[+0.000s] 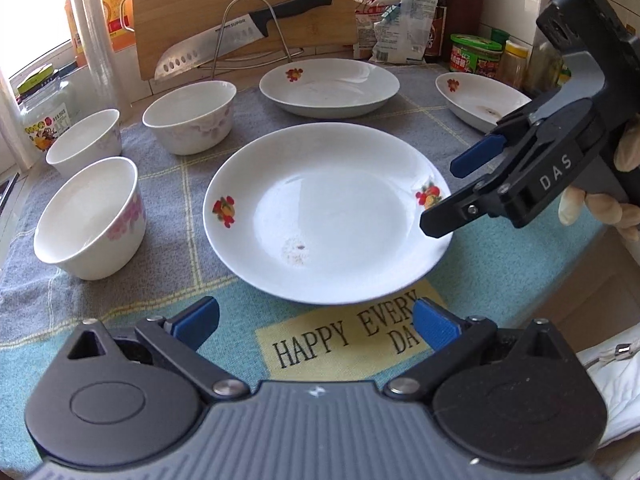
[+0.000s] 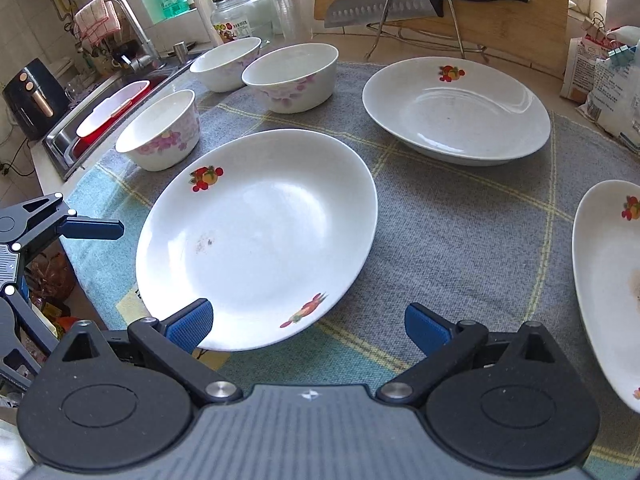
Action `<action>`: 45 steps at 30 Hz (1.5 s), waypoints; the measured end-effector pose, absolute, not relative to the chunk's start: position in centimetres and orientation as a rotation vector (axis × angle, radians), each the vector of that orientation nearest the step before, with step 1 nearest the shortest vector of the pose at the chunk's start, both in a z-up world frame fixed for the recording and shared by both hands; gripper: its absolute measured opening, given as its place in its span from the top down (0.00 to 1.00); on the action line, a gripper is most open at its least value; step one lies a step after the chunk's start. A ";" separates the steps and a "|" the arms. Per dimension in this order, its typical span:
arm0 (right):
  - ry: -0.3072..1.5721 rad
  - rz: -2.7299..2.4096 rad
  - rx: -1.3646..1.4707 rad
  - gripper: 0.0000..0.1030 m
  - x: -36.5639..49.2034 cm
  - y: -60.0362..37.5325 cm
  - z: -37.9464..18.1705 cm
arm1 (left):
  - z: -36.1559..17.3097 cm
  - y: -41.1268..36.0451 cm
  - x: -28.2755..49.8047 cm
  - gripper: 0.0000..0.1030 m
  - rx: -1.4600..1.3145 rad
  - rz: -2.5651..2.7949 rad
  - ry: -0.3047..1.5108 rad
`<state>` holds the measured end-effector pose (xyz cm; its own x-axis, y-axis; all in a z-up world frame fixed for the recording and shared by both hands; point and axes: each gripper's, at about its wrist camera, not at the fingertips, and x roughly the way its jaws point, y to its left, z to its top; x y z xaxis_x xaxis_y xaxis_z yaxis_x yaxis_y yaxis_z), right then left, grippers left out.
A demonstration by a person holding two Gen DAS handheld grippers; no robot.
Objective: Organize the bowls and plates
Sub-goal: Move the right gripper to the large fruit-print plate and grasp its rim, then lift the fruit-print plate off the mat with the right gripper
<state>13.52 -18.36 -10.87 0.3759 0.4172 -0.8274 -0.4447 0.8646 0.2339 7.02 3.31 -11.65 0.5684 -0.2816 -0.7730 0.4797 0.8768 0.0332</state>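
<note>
I had both grippers over the near edge of the cloth mat, and neither one held anything. The left gripper sat with its jaws spread wide, just short of the near rim of the centre plate. The right gripper was also wide open, its left pad above that same plate's near rim, though I could not tell whether it touched.

The centre plate lay flat on the mat, white with fruit prints and a small brownish smudge inside. Beyond it, at the far side, sat a second plate, and at the far right a third plate with a stain of its own. The three were well apart from one another.

Three white floral bowls stood upright on the left: the near bowl, the middle bowl and the far bowl. Behind the mat a knife rested on a wire rack against a wooden cutting board.
</note>
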 end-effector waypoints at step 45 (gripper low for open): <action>0.987 0.501 -0.178 0.00 14.0 -14.0 -12.6 | -15.4 6.1 9.4 0.00 0.262 -0.645 0.710</action>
